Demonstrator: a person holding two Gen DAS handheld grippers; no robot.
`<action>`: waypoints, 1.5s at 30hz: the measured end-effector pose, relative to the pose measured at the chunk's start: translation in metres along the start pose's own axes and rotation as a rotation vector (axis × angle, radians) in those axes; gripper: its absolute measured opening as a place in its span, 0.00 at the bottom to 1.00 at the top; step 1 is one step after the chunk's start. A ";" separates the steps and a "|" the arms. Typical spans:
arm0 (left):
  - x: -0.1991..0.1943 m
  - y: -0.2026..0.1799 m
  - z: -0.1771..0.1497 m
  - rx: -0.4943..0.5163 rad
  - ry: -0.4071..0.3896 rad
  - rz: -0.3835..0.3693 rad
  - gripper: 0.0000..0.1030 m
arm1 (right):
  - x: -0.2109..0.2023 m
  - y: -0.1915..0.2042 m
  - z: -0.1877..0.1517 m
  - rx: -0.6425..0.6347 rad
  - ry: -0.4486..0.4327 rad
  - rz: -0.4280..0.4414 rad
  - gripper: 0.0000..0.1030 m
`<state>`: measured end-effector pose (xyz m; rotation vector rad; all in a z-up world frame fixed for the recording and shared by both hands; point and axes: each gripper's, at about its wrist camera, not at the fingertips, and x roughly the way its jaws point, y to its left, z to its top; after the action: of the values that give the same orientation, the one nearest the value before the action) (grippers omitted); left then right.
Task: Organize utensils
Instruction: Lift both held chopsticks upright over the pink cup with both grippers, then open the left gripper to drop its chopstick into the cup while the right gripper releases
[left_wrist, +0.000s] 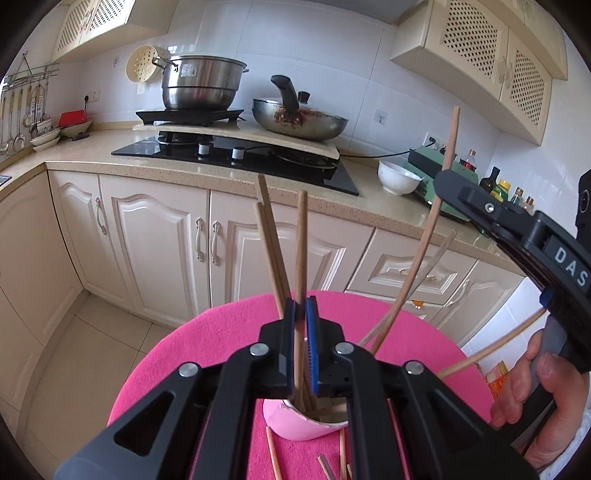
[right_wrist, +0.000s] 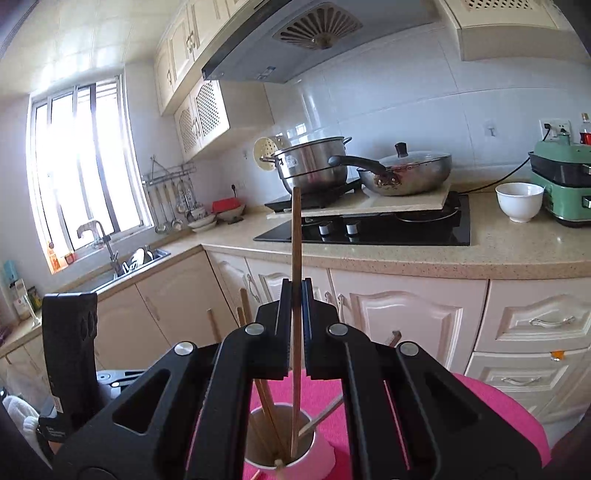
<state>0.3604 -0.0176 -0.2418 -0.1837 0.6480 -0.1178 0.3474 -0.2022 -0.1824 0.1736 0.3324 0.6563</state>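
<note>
Right now my left gripper (left_wrist: 301, 321) pinches a chopstick (left_wrist: 301, 236) standing in the pink cup (left_wrist: 295, 424) just below it, my right gripper (right_wrist: 295, 295) clamps another, and crossing sticks could, I judge, tip that cup.
</note>
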 end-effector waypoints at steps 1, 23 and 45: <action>0.000 0.000 0.000 0.003 0.009 0.006 0.15 | -0.001 0.002 0.000 -0.007 0.006 -0.003 0.06; -0.041 -0.003 0.004 0.063 0.002 0.155 0.33 | -0.021 0.033 -0.017 -0.046 0.129 -0.099 0.06; -0.071 -0.001 -0.043 0.081 0.171 0.064 0.37 | -0.091 0.050 -0.022 0.012 0.102 -0.236 0.27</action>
<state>0.2780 -0.0128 -0.2335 -0.0749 0.8176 -0.0985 0.2438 -0.2186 -0.1674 0.1099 0.4474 0.4309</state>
